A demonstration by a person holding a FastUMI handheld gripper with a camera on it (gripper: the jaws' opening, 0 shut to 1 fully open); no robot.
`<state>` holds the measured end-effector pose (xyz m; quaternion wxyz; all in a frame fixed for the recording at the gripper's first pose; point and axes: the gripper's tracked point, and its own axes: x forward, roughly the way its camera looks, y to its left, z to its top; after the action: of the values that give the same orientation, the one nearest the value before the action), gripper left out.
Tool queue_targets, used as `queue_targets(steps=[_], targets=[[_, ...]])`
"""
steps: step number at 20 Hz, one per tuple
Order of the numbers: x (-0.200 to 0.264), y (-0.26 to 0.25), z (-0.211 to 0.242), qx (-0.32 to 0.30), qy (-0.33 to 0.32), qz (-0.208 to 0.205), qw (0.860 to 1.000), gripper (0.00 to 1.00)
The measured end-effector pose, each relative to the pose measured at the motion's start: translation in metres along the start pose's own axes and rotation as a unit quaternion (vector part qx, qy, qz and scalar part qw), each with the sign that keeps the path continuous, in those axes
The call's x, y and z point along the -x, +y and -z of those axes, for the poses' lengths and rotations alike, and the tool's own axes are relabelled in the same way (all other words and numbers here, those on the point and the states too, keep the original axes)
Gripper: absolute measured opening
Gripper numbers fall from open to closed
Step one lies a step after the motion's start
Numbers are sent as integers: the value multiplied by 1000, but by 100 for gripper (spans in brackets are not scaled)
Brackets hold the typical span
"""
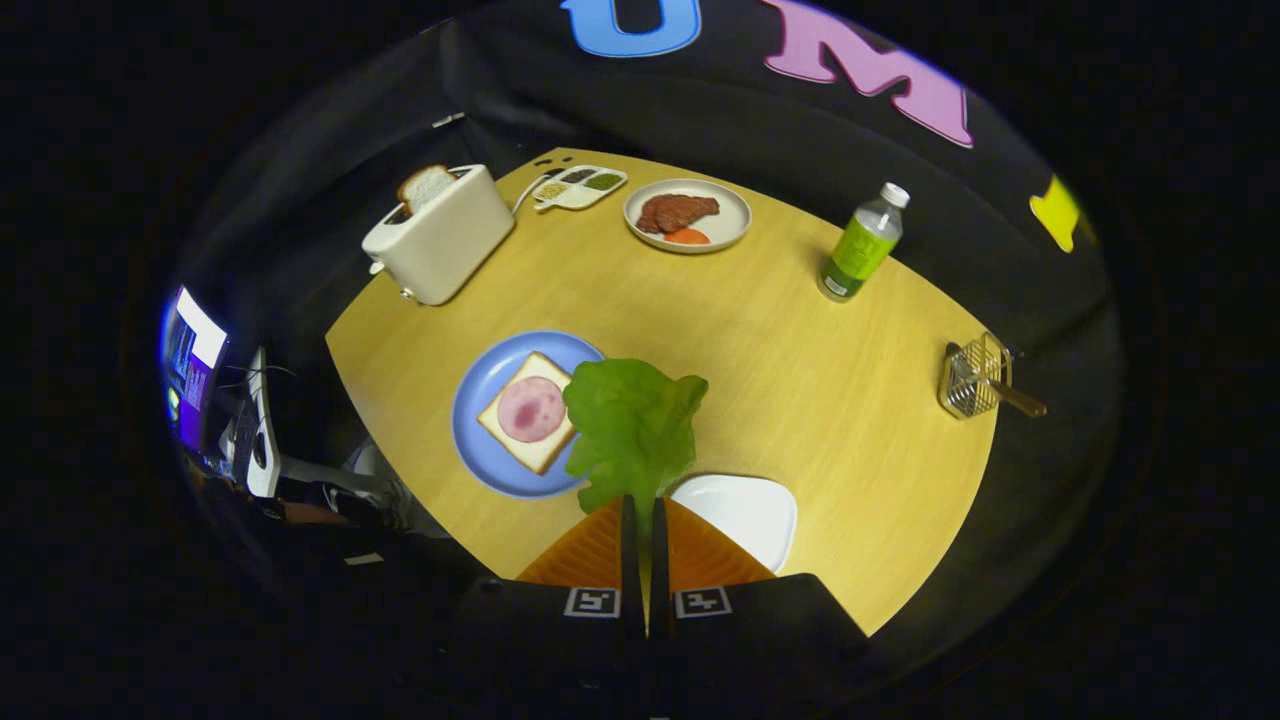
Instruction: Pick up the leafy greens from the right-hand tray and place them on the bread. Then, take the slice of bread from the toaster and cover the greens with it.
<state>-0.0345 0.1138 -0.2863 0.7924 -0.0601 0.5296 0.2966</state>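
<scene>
My gripper [644,515] is shut on a leafy green [632,422], which stands up from between the fingers, lifted above the table. Just left of the leaf lies a blue plate [478,400] with a slice of bread [530,412] topped by a round pink slice of ham. A white tray [745,512] sits right behind the fingers, under and to the right of the leaf. Far beyond on the left stands a white toaster [440,238] with a bread slice [425,186] sticking out of its slot.
On the yellow table [780,360] beyond: a divided sauce dish [578,188], a plate with meat and an orange slice [687,215], a green-labelled bottle [862,245], and a wire basket with a wooden handle [978,378] at the right edge. A monitor glows off the table's left.
</scene>
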Motion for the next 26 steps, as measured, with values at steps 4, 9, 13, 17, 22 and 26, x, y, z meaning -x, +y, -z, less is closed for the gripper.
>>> queue_targets(steps=[4, 9, 13, 17, 22, 26], targets=[[-13, 42, -28, 34, 5, -17, 999, 5], [-51, 73, -32, 57, 34, -24, 997, 5], [-68, 87, -34, 64, 43, -27, 997, 5], [-69, 91, -38, 61, 44, -27, 997, 5], [-72, 92, -34, 64, 50, -25, 996, 34], [-73, 94, -34, 59, 39, -28, 997, 57]])
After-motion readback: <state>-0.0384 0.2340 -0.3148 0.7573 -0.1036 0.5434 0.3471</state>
